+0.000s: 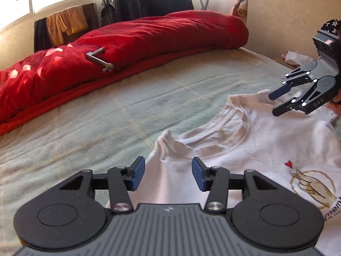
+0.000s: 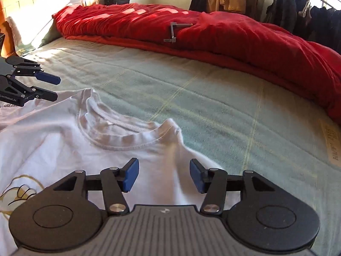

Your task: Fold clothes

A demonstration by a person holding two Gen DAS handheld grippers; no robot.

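Observation:
A white T-shirt with a gold hand print and a small red heart lies flat on the bed, collar toward the red duvet. My left gripper hovers open over the shirt's left shoulder, nothing between its blue pads. In the right wrist view the same shirt spreads out, and my right gripper stands open above its right shoulder. Each gripper shows in the other's view: the right gripper at the far shoulder, the left gripper by the collar's left end, both open.
A pale green checked blanket covers the bed. A rolled red duvet with a grey metal crank on it lies along the far side. Pillows sit at the headboard. Clothes hang by the window.

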